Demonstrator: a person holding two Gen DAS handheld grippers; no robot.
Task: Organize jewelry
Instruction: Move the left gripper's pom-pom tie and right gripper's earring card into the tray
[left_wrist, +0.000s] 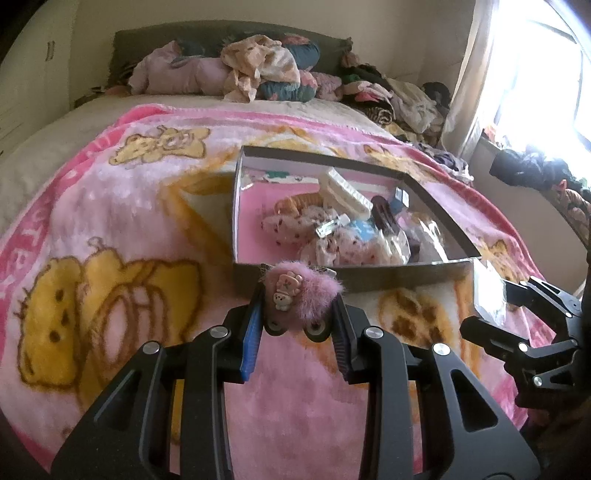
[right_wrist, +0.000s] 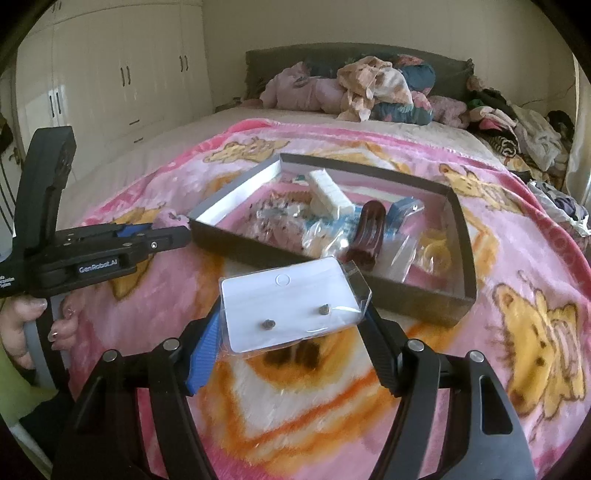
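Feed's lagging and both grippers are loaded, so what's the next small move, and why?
Probably carry the left gripper forward over the near wall of the box and release there. It is shut on the fluffy pink hair clip, held just short of that wall, and similar accessories already lie inside. The right gripper, shut on the earring card, can follow.

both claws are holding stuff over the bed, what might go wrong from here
The earring card in its slick clear sleeve is pinched only at its edges by the right claw, so it may slip or bend. The fluffy pink clip sits at the very tips of the left claw and might drop short of the box. The box is already cluttered, so new pieces could tangle.
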